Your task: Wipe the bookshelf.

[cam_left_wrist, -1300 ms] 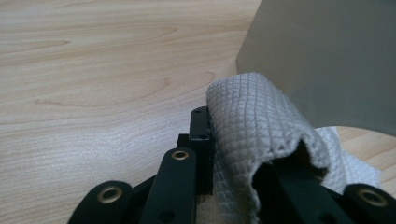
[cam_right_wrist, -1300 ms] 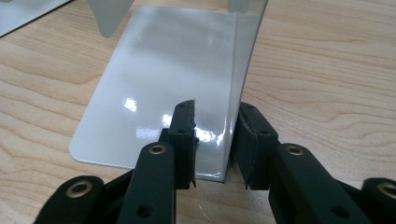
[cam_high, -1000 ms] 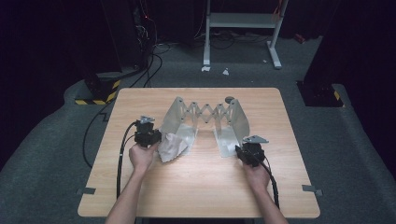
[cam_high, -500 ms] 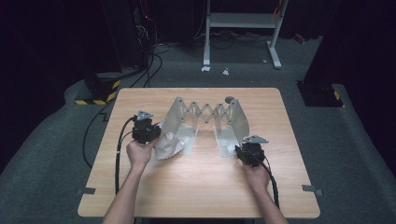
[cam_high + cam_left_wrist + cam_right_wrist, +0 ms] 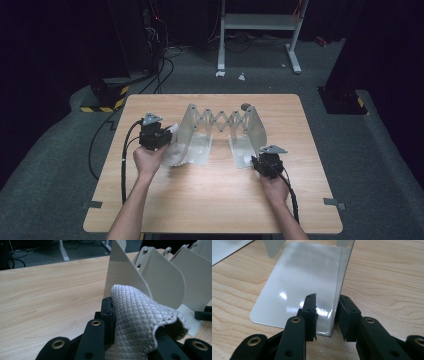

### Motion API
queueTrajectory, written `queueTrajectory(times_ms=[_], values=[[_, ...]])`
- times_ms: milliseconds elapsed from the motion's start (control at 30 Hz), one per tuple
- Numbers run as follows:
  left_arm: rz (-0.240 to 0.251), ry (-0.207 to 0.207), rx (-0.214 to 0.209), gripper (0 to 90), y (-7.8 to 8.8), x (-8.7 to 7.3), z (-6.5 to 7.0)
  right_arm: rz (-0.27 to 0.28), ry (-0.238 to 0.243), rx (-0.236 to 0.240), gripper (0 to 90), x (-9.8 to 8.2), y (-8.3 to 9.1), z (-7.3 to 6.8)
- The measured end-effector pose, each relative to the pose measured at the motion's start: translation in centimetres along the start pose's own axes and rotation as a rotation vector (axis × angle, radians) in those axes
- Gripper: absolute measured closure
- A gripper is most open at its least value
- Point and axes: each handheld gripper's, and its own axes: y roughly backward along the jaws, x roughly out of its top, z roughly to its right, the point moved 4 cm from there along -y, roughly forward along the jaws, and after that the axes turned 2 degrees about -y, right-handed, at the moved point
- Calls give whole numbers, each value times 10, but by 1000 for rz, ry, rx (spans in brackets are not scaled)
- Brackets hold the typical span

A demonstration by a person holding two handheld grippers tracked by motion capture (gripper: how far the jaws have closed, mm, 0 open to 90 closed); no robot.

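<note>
While right gripper (image 5: 261,161) steadies rack (image 5: 222,122), left gripper (image 5: 161,141) grips cloth (image 5: 175,150).

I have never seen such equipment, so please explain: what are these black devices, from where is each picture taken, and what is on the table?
A person sits at a wooden table and holds a hand-held gripping tool in each hand; there is no robot arm. The high view looks down from above. The other two pictures come from small cameras riding on each tool, looking along its black jaws.

On the table stands a white metal expandable bookend rack with upright plates joined by a scissor link.

The left tool is closed on a white quilted cloth, beside the rack's left end plate. The right tool has its jaws on either side of the right end plate, near its base; I cannot tell whether they press it.
</note>
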Motion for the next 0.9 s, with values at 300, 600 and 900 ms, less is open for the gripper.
queueTrajectory(times_ms=[300,600,900], values=[[33,-4,-14,797,7,14,4,1,3,1,695,0,0,0],[18,7,-5,794,-2,3,5,1,3,2,696,0,0,0],[4,30,-4,794,-8,-9,4,0,1,2,695,0,0,-1]])
